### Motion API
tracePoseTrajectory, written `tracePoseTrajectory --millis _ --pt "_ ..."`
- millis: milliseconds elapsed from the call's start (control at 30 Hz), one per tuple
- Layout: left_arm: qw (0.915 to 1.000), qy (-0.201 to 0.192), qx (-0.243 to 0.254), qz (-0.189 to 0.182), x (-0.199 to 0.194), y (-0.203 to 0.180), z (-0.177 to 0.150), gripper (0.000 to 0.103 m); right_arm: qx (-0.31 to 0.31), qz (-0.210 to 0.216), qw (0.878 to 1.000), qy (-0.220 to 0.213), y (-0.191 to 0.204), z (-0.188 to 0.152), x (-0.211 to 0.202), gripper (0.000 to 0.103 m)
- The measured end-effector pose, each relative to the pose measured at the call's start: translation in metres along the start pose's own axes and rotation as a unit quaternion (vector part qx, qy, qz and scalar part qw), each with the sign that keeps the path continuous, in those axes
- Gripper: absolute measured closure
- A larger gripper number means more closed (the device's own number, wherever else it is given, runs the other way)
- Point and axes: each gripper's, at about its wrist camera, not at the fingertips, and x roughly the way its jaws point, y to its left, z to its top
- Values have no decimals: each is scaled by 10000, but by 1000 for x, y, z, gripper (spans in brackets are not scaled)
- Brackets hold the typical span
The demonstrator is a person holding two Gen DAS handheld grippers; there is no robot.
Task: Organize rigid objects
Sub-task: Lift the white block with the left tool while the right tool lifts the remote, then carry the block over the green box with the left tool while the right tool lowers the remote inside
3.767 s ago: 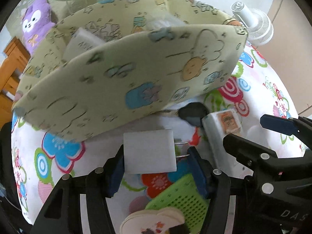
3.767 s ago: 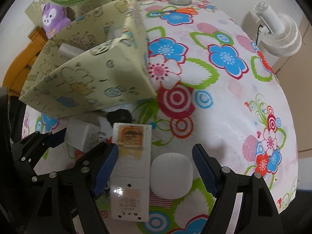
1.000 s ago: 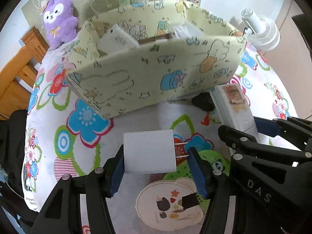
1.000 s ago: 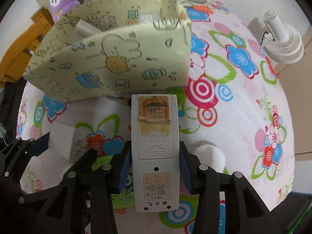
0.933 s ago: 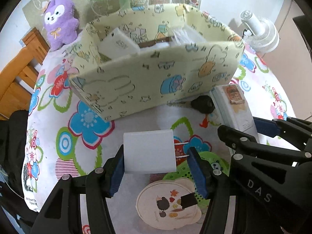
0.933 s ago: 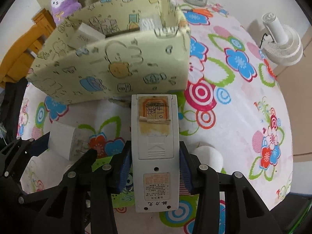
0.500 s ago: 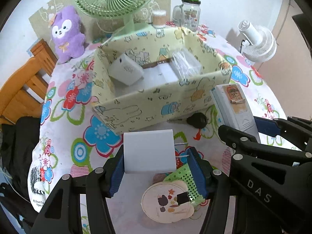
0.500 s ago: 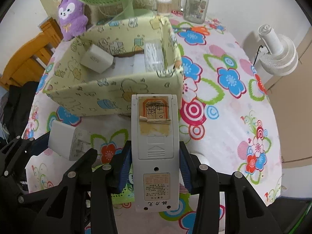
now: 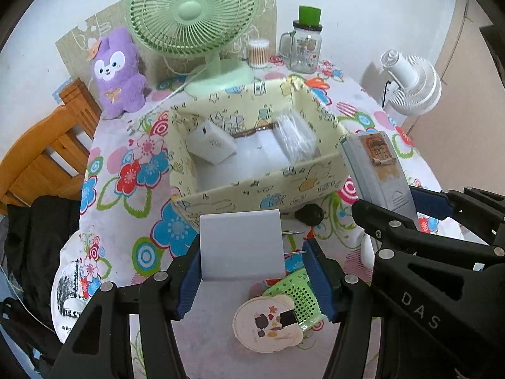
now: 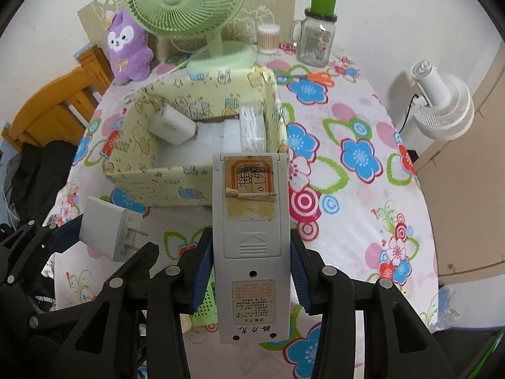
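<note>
My left gripper (image 9: 252,259) is shut on a white plug adapter (image 9: 241,244), prongs to the right, held above the table in front of the yellow patterned storage box (image 9: 252,186). The adapter also shows in the right wrist view (image 10: 109,229). My right gripper (image 10: 251,265) is shut on a grey remote control (image 10: 251,240), back side up, held near the box's (image 10: 164,186) front right corner; it also shows in the left wrist view (image 9: 375,167). The box holds a white charger (image 9: 211,145) and a clear plastic pack (image 9: 295,135).
A black key fob (image 9: 311,214), a green perforated basket (image 9: 296,297) and a round cartoon lid (image 9: 268,322) lie on the floral tablecloth. A green fan (image 9: 192,15), purple plush (image 9: 118,72), jar (image 9: 306,47) and cotton-swab tub (image 9: 258,52) stand behind the box. A white fan (image 10: 442,107) stands off the right edge.
Both grippers have risen and drawn back from the box, each still holding its object. The box's inside and the back of the table have come into view.
</note>
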Motion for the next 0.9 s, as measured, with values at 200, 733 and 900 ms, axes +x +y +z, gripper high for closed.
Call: tracePoseTrajectory --millis 200,733,900 --pt "9999 -133 -27 -4 -11 0 9 40 -45 19 9998 -178 0 10 -15 55" --pt "9992 -361 -132 125 -25 4 34 40 -266 158 9986 -429 0 40 -33 55" --pt "9989 -364 -232 183 -21 8 42 40 -334 240 9983 -403 0 51 -28 55"
